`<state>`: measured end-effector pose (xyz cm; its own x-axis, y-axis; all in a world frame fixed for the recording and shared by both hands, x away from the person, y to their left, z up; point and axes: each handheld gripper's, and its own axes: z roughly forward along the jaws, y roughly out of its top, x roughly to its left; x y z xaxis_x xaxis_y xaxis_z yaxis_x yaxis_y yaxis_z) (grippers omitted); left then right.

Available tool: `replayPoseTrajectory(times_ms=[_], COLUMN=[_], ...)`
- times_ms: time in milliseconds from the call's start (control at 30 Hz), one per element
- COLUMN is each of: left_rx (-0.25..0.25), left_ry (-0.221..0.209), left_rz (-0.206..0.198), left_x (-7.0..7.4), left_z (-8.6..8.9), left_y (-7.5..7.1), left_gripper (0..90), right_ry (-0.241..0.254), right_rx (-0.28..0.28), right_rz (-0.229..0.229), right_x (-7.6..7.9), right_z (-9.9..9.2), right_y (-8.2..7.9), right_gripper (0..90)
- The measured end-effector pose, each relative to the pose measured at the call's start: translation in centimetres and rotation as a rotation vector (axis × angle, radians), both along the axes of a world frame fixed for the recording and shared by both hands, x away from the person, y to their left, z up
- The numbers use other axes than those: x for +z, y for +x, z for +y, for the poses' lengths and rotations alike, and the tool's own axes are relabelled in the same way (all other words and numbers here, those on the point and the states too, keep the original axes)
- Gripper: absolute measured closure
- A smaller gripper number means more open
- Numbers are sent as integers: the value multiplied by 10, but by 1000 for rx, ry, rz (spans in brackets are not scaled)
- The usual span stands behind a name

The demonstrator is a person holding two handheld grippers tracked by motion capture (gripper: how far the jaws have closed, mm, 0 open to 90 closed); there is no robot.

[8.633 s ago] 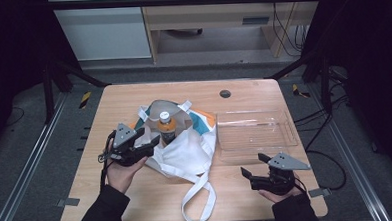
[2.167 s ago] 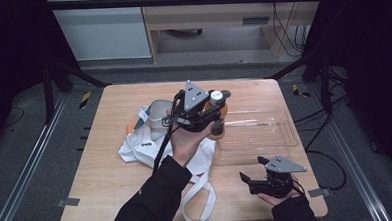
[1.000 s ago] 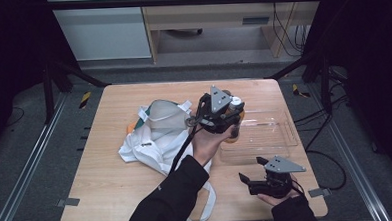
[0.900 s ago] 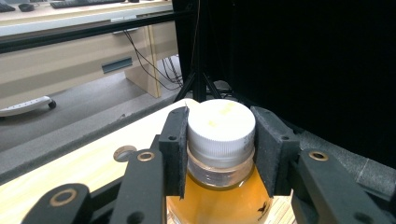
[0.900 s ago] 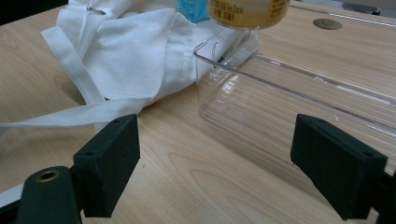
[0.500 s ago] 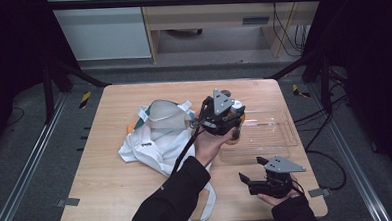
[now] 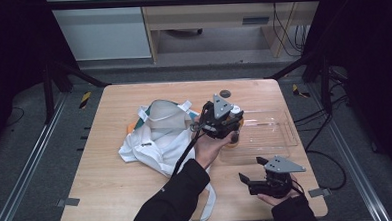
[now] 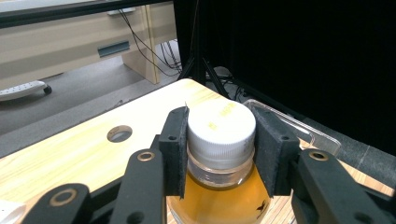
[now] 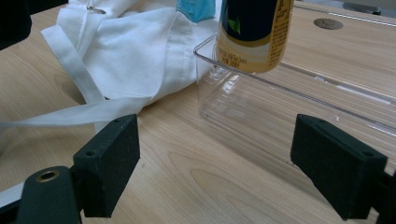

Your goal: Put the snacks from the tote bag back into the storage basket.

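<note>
Left tongs (image 8: 221, 154) clamped on the white cap of a bottle (image 8: 219, 196) of amber drink, pads pressed to both sides. Bottle held upright over the near left corner of a clear tray (image 7: 272, 137) on the worktop (image 7: 112, 184), base just above the rim. White bag (image 7: 155, 142) crumpled just left of the tray. Right tongs (image 9: 215, 168) wide open, holding nothing, low over the worktop's near right part.

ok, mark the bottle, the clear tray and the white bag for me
bottle (image 8: 220, 128): left gripper view, on the white cap between the jaws.
clear tray (image 7: 280, 137): high view, on its bare floor near the right end.
white bag (image 7: 153, 145): high view, on the crumpled cloth body.
</note>
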<state>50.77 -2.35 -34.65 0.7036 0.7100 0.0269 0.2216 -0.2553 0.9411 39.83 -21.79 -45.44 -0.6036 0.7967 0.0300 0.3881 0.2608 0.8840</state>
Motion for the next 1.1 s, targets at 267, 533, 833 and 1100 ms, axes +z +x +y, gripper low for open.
replayPoseTrajectory(times_ms=[267,533,833,1100], left_rx=[-2,-3,-7,-8], left_ry=[4,12,22,30], left_rz=[15,26,44,59], left_x=[-9,-17,-27,-37], left_z=[1,3,1,1], left_y=[0,0,0,-1], left_gripper=[589,589,589,588], right_ry=[0,-2,-2,-1], right_rx=[0,2,4,2], right_rz=[0,5,8,12], right_x=[0,0,-1,-1], right_z=[0,0,0,1], right_y=[0,0,0,0], right_gripper=[159,159,158,158])
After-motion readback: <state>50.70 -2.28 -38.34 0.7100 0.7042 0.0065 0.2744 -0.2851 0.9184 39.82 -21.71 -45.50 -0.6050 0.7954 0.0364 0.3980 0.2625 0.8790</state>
